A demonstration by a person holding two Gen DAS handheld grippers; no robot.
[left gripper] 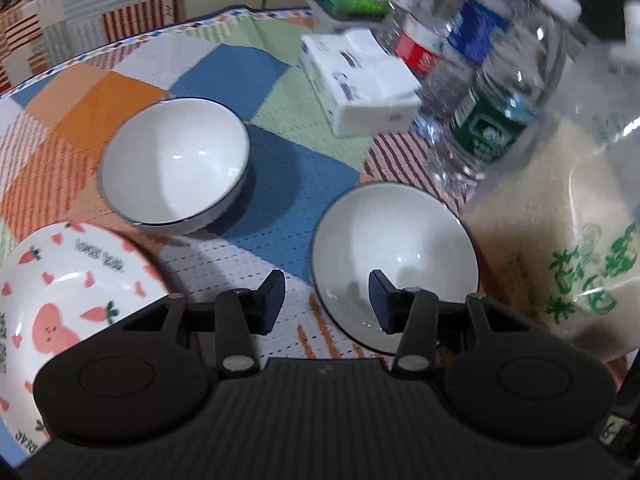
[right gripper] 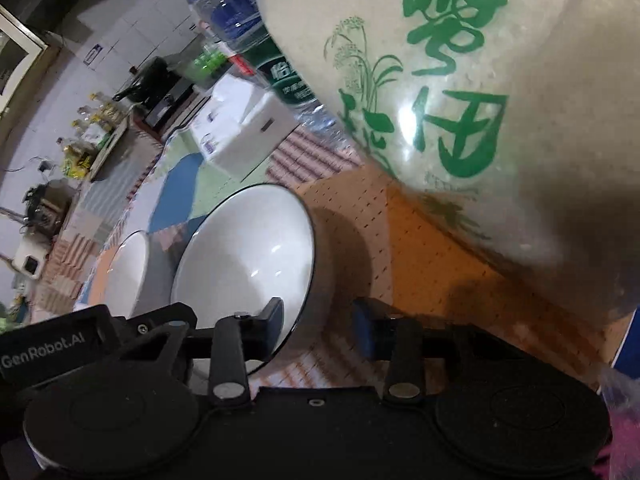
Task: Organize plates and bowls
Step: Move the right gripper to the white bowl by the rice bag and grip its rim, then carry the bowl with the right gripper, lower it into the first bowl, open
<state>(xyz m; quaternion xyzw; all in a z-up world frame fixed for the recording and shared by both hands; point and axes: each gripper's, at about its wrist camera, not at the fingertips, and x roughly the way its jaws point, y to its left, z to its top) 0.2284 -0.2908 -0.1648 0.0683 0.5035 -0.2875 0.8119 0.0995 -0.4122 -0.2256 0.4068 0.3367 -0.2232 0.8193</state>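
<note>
while both tools gape, near bowl [left gripper: 394,256] rim between left tool [left gripper: 326,300] fingers.

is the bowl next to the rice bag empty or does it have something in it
Empty: the near bowl shows only a bare white inside with glints, in both wrist views.

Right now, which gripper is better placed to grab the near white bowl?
Right. The right gripper is open and straddles the near white bowl's rim. The left gripper, also open, has that rim between its fingers too, less squarely.
</note>
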